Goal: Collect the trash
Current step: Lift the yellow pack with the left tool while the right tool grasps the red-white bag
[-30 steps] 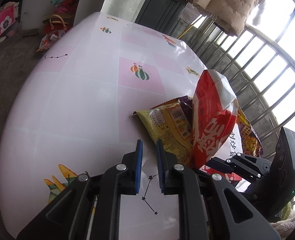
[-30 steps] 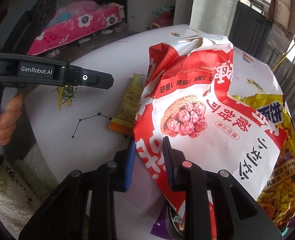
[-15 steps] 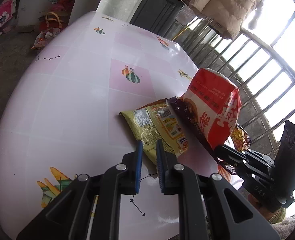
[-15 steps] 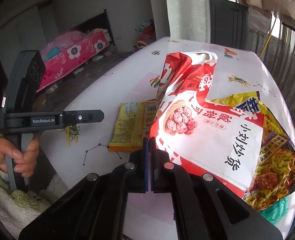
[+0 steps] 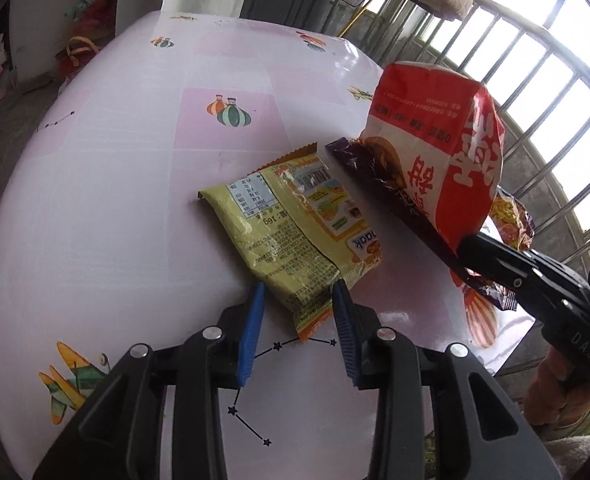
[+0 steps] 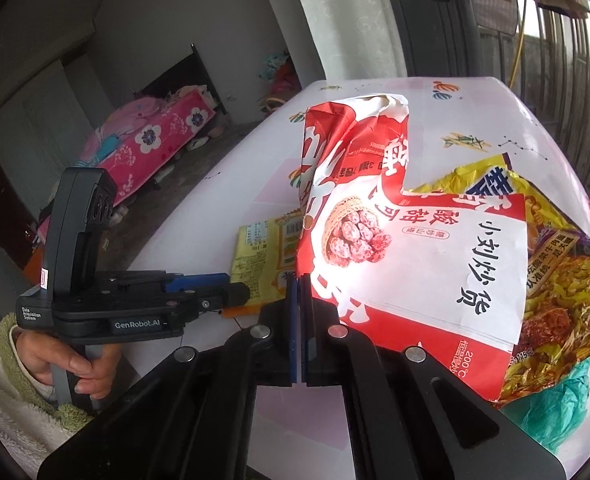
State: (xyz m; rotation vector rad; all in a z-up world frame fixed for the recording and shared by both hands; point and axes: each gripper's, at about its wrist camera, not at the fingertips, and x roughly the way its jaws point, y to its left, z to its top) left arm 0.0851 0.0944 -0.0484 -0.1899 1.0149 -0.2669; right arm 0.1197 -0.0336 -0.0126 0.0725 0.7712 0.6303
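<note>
On a glossy pink-and-white surface [image 5: 95, 200], the left tongs [image 5: 297, 312], jaws just widened, straddle the crinkled yellow foil wrapper's [image 5: 295, 236] near corner without pressing it. The right tongs [image 6: 300, 320] are clamped on a creased red-and-white paper bag [image 6: 375, 240], lifted over purple [image 5: 375, 176] and yellow [image 6: 555, 280] wrappers. Bare surface stretches left towards the rounded edge.

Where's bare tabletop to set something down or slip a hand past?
Free: the wide stretch left of and beyond the yellow wrapper, out to the balloon print and the far table edge. Crowded: the railing side, where the red bag, noodle packets and the right claw bunch.
</note>
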